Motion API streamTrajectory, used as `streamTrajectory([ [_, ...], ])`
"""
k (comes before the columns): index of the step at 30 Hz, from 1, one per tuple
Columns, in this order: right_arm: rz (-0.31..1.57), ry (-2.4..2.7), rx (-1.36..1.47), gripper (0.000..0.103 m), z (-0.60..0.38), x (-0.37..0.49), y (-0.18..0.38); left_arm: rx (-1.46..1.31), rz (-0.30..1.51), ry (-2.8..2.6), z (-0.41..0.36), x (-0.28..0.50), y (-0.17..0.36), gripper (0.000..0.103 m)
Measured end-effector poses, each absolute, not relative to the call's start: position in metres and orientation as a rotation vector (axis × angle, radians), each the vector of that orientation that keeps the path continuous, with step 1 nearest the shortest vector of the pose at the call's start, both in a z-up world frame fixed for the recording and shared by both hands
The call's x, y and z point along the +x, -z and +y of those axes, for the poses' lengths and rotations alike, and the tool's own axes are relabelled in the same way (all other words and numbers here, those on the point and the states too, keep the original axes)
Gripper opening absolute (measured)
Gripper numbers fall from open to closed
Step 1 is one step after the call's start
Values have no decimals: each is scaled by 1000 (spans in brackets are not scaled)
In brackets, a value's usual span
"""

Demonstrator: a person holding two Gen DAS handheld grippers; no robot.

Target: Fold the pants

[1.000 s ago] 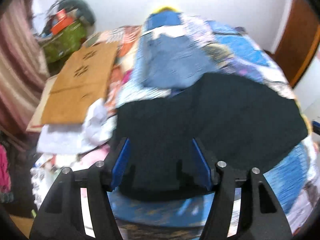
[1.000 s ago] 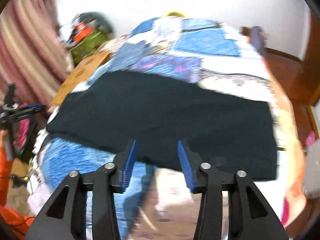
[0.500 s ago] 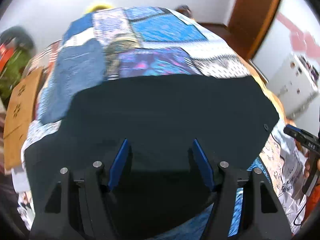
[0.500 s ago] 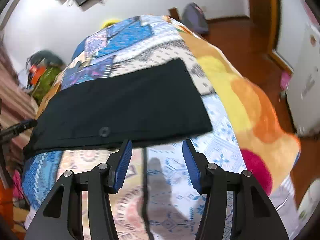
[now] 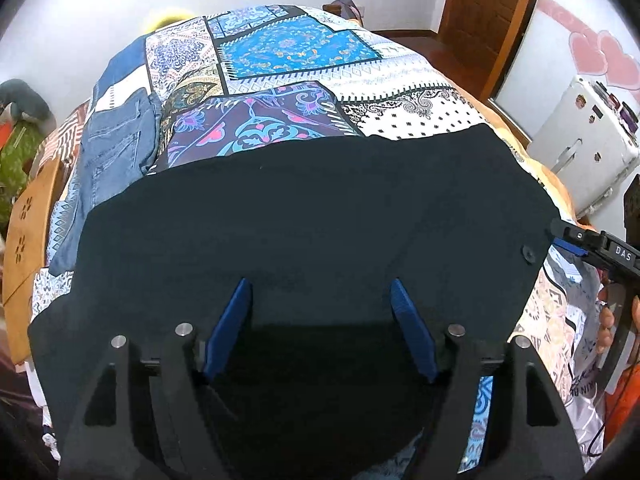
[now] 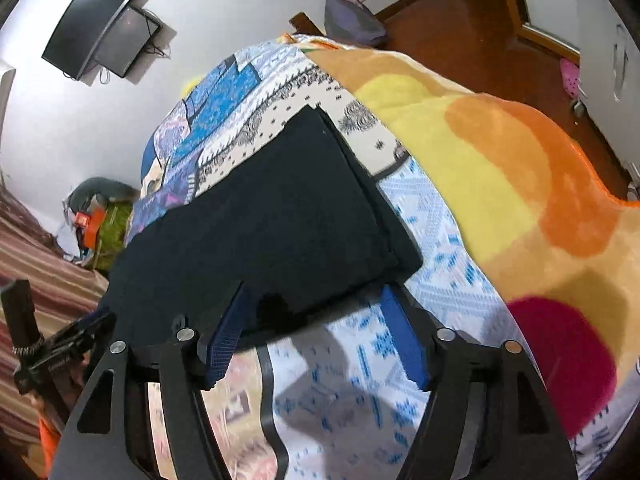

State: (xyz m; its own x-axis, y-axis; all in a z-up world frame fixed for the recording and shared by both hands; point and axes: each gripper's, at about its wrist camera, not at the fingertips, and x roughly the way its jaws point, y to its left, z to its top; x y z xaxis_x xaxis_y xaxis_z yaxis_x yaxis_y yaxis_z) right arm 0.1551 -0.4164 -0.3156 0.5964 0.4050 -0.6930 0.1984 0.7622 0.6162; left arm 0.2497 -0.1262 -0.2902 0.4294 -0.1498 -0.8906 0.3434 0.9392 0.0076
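Observation:
Dark navy pants (image 5: 312,216) lie flat across the patterned bedspread (image 5: 296,44), with a button (image 5: 528,253) near their right end. My left gripper (image 5: 320,308) is open and empty just above the pants' near middle. My right gripper (image 6: 316,316) is open and empty at the near right corner of the pants (image 6: 256,216), its left fingertip over the cloth edge. The right gripper also shows at the right edge of the left wrist view (image 5: 576,240).
Folded blue jeans (image 5: 108,148) lie on the bed's far left. A cardboard sheet (image 5: 24,236) sits left of the bed. An orange-yellow blanket (image 6: 500,168) covers the bed's right side. A white case (image 5: 580,148) stands on the right. Screens (image 6: 100,24) hang on the wall.
My left gripper has swung right from the pants' left end to above their middle. My right gripper has moved right to the pants' right corner and opened wider.

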Motion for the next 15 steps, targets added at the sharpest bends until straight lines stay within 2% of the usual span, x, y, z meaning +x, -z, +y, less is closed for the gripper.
streamTrajectory([
  [3, 912, -110, 677, 65, -412, 160, 314, 205, 1082, 308, -129, 251, 291, 73],
  [4, 903, -100, 668, 60, -411, 161, 314, 203, 1082, 308, -129, 251, 291, 73],
  [6, 883, -78, 647, 38, -411, 164, 313, 198, 1084, 312, -129, 252, 290, 73],
  [7, 880, -75, 637, 22, -411, 166, 313, 192, 1086, 313, -128, 252, 290, 73],
  [8, 880, -84, 637, 10, -411, 168, 313, 187, 1088, 313, -127, 252, 289, 73],
  [15, 778, -130, 604, 7, -404, 167, 276, 165, 1024, 302, -112, 243, 264, 73],
])
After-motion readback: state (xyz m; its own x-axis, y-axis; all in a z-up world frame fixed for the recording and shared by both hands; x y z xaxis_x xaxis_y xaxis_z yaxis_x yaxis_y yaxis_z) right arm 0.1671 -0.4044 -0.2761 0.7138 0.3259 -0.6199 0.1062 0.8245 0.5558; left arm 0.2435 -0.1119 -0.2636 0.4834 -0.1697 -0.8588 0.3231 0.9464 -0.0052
